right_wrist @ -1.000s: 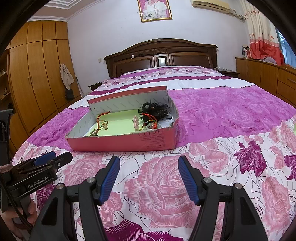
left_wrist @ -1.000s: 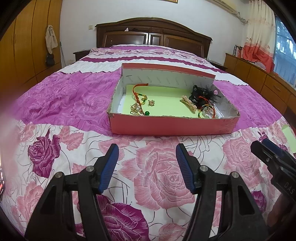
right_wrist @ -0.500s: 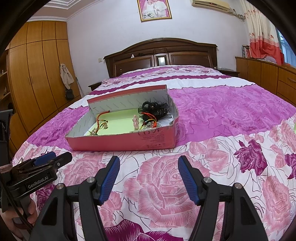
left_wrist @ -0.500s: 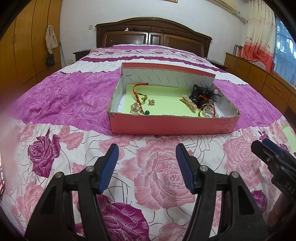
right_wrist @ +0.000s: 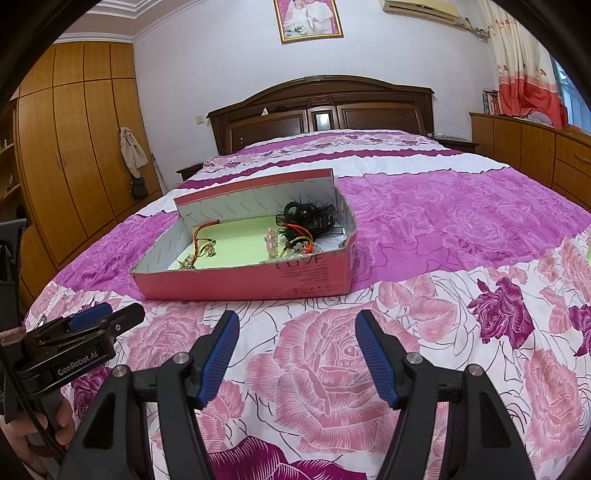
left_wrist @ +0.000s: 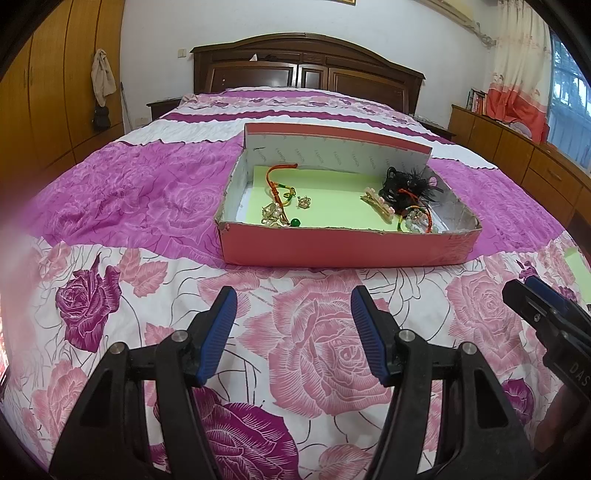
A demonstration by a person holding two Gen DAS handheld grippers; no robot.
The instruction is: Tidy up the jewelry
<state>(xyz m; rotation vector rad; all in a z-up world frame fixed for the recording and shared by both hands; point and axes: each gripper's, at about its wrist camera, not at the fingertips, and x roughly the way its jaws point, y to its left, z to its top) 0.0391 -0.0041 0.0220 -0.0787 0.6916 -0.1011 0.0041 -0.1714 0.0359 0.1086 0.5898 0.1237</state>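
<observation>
Magenta and pink roses cover the bed [left_wrist: 122, 206], which fills the room up to a dark wooden headboard [right_wrist: 321, 107]. Wooden wardrobes [right_wrist: 70, 147] stand along the left wall, a low cabinet [left_wrist: 517, 155] and a red-and-cream curtain [right_wrist: 524, 62] along the right, and a framed portrait [right_wrist: 308, 18] hangs above the headboard. A pink box [left_wrist: 343, 247] sits mid-bed, lined with green paper [left_wrist: 332, 206]. At its left end lie a red cord bracelet [left_wrist: 275, 181] and small gold pieces [left_wrist: 275, 216]; at its right end are a black hair piece [left_wrist: 406, 186], a clip [left_wrist: 376, 205] and a beaded bracelet [left_wrist: 417, 219]. The left tool [left_wrist: 291, 328] and right tool [right_wrist: 297, 350] hover near the foot edge, both with fingers spread wide and holding nothing. Compared with half a second ago, box, jewelry and both tools sit just where they did
</observation>
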